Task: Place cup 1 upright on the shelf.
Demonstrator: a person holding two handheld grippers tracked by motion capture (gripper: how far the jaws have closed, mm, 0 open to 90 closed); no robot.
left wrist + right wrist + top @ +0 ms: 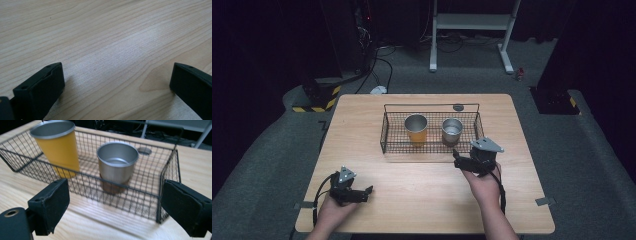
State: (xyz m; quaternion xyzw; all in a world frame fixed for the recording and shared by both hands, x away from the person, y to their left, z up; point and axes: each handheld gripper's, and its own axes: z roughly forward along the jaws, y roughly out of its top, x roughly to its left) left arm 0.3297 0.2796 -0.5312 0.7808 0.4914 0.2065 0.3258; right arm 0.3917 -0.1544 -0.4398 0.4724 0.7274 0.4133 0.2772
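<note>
The short silver metal cup (117,162) stands in the black wire basket (150,195), just beyond the gaping, empty right claw (460,159); the left claw (366,192), also spread wide, rests low on the wooden worktop (422,195).

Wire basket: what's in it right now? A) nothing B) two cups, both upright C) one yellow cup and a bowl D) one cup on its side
B: the yellow cup and the shorter steel cup both stand upright, mouths up, inside the wire basket, with the yellow one to the left in the high view.
</note>
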